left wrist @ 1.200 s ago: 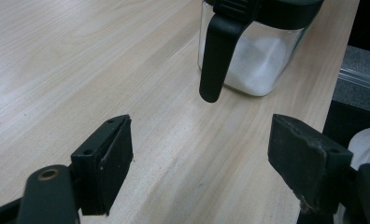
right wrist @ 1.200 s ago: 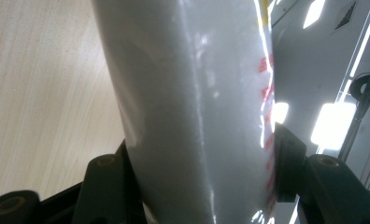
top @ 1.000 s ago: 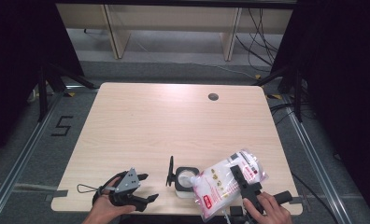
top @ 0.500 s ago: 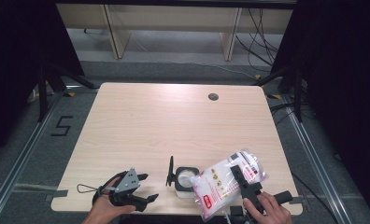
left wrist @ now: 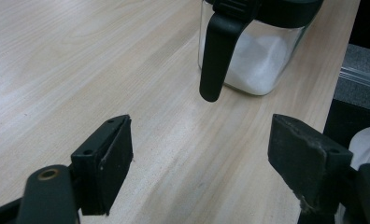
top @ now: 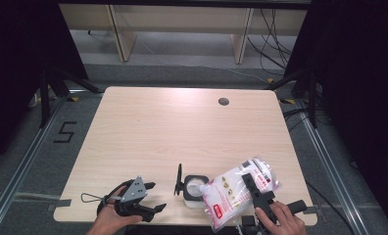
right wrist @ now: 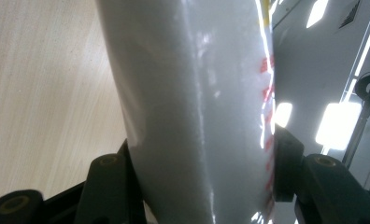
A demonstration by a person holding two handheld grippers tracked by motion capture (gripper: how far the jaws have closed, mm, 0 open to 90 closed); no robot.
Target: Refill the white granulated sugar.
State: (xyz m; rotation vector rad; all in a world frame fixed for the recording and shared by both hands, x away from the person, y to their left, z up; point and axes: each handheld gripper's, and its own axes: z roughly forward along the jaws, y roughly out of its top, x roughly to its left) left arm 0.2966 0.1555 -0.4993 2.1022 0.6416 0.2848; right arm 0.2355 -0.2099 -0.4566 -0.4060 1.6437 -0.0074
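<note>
A white plastic bag (top: 231, 193) with a red label hangs tilted near the table's front edge, its left side over the rim of a glass jar (top: 194, 190). My right gripper (top: 256, 190) is shut on the bag; in the right gripper view the bag (right wrist: 197, 93) bulges between the jaws of the right gripper (right wrist: 202, 182). The jar (left wrist: 255, 56) holds white granules and has a black top with its flap (top: 179, 179) raised. My left gripper (top: 155, 197) lies low to the jar's left, open and holding nothing; the left gripper (left wrist: 197, 154) points at the jar.
The wooden table (top: 182, 127) has a cable hole (top: 224, 102) at the back right. Its front edge (left wrist: 335, 84) runs just beside the jar. Dark stands and cables surround the table on the floor.
</note>
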